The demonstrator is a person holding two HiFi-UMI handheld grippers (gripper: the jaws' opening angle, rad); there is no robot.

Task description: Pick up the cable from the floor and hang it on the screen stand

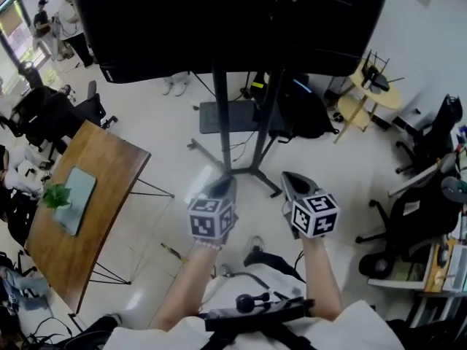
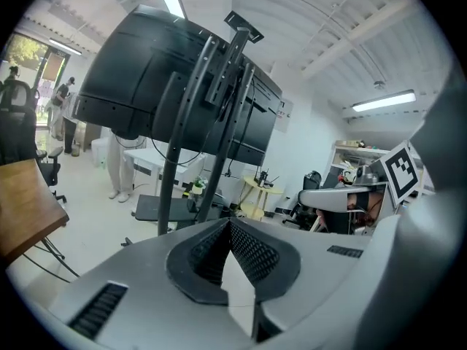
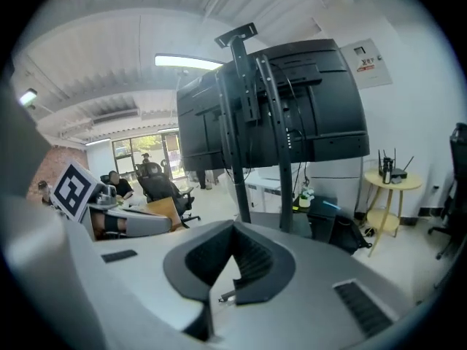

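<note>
**Bright open office**

Glossy white floor (image 1: 157,133) fills the middle. A wooden table (image 1: 102,166) slants at left, carrying a small plant (image 1: 55,195). A round yellow side table (image 1: 379,93) stands upper right; black office chairs (image 1: 427,214) crowd the right edge.

Bright strip lights (image 3: 190,63) glare overhead; fisheye edges warp and darken.

The screen stand (image 1: 221,122) stands ahead, a table (image 1: 102,181) left, a round side table (image 1: 387,97) right.
</note>
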